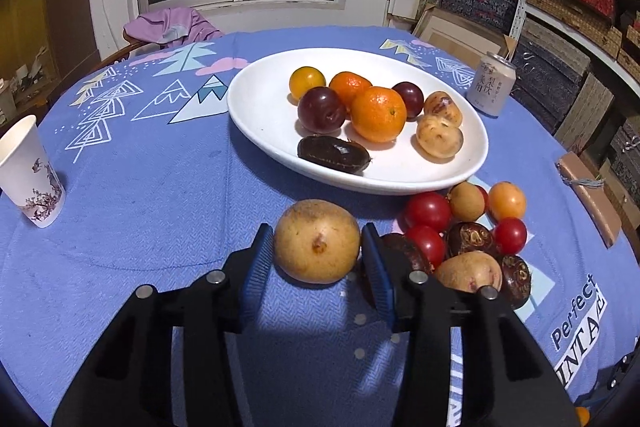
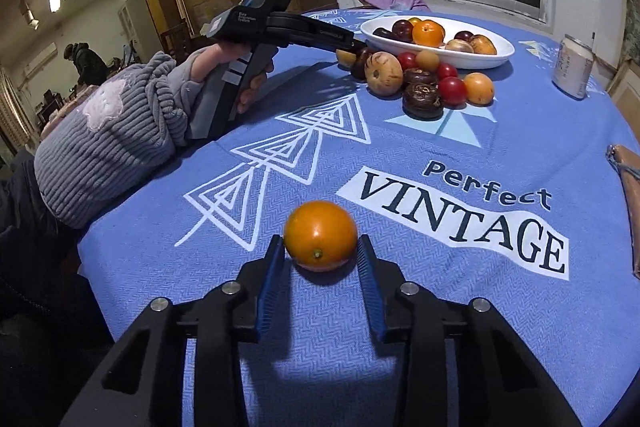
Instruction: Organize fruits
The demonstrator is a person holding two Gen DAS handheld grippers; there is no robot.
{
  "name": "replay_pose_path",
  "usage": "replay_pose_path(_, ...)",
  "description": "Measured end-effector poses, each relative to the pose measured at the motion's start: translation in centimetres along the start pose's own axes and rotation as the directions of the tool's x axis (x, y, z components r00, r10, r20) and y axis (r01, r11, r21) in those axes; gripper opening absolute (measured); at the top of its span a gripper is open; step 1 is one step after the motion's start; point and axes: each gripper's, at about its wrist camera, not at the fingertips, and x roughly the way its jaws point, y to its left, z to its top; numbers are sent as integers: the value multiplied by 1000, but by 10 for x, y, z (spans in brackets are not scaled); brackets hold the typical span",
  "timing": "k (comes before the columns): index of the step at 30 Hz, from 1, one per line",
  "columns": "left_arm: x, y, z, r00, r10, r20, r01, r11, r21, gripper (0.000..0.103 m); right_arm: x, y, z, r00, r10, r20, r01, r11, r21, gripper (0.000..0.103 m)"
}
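My left gripper (image 1: 317,231) is shut on a tan round fruit (image 1: 316,241) that rests on the blue cloth, one blue pad against each side. To its right lies a pile of loose fruit (image 1: 464,231): red tomatoes, dark chestnut-like ones and small orange ones. Behind it a white plate (image 1: 260,107) holds oranges, plums and other fruit. My right gripper (image 2: 320,241) is shut on a small orange fruit (image 2: 320,233) that sits alone on the cloth near the table's front edge. In the right wrist view, the plate (image 2: 500,53) and the pile (image 2: 424,83) lie far off.
A paper cup (image 1: 30,175) stands at the left and a drink can (image 1: 491,83) right of the plate. A brown flat packet (image 1: 588,199) lies at the right table edge. A sleeved hand (image 2: 120,131) holds the left gripper's handle (image 2: 256,39). A person stands far back in the room.
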Motion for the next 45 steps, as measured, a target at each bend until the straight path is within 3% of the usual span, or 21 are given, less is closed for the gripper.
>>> replay_pose_path(4,0,1,-5,1000,15,-26,-15,1000,7,46,2,0,3,1000,3,0,-3,1000,9,38)
replay_pose_path(8,8,13,-6,996,-54,-64,51,997,-52,46,5,0,6,1000,-3,6,3,1000,9,38)
replay_pose_path(18,-16,5,6,999,1,36,0,999,-37,45,-5,-15,22,998,6,60,-10,998,61,37)
replay_pose_path(21,-31,0,29,996,21,88,-18,999,-30,45,-21,-31,52,991,-36,130,28,998,65,32)
replay_pose_path(25,-30,-8,70,992,45,117,-42,999,-32,45,-32,-64,125,964,-115,238,100,992,76,32)
replay_pose_path(27,-16,-7,86,993,53,103,-47,997,-57,45,-17,-82,157,959,-150,239,132,987,92,32)
replay_pose_path(29,2,1,93,996,54,78,-46,994,-99,45,12,-104,180,976,-125,178,107,989,105,32)
replay_pose_path(32,20,13,83,999,-6,53,14,986,-166,45,20,-105,160,988,-51,149,37,994,99,33)
replay_pose_path(33,24,14,79,999,-9,47,16,987,-162,45,15,-97,143,986,-74,153,65,996,61,38)
replay_pose_path(34,27,13,77,999,-6,42,13,988,-153,45,9,-92,131,985,-84,154,78,996,44,51)
replay_pose_path(36,32,13,75,999,-10,38,16,988,-154,45,3,-88,111,982,-104,157,97,994,51,57)
replay_pose_path(39,29,7,73,999,-10,48,17,990,-140,45,14,-88,95,968,-225,110,222,974,41,57)
replay_pose_path(42,13,1,69,997,-5,72,14,993,-119,45,32,-97,92,968,-243,63,240,970,51,58)
replay_pose_path(45,-3,-1,64,996,-6,90,16,994,-112,45,41,-107,95,949,-307,74,305,952,33,58)
